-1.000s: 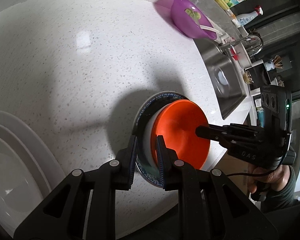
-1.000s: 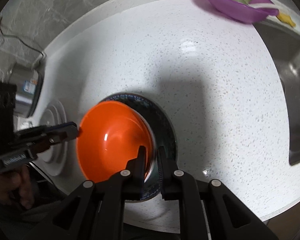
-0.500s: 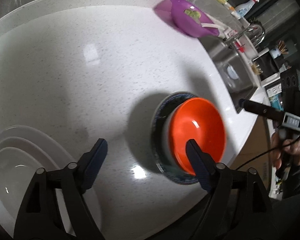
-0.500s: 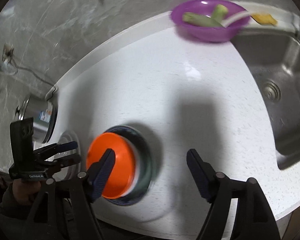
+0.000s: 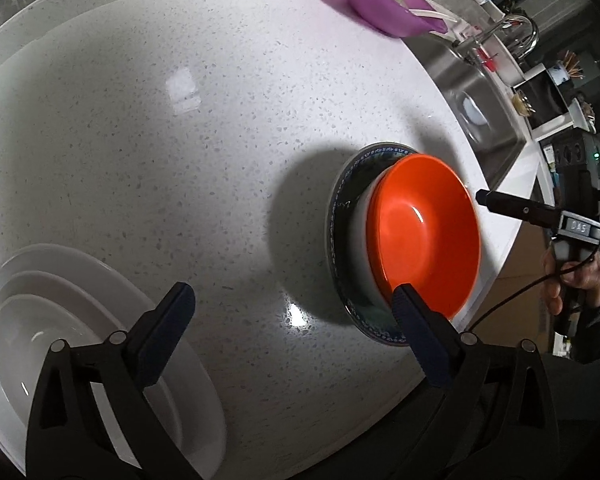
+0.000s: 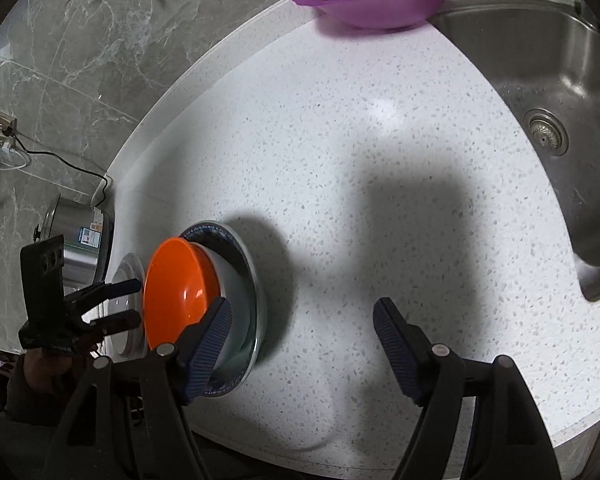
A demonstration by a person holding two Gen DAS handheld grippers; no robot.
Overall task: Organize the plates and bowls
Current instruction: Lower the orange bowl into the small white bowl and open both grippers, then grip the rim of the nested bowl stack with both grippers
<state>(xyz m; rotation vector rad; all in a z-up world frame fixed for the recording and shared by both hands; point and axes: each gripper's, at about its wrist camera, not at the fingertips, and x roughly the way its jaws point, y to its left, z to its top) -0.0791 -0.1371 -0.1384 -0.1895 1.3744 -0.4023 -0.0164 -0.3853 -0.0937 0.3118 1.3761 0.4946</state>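
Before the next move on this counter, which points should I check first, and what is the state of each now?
1. Left gripper jaws open, holding nothing: ok; they have just been opening.
2. Right gripper jaws open, empty: ok.
3. Orange bowl nested in the white bowl on the patterned plate: ok.
4. Stack clear of the counter front edge: not ok, close to it.
5. White plates stacked: ok.
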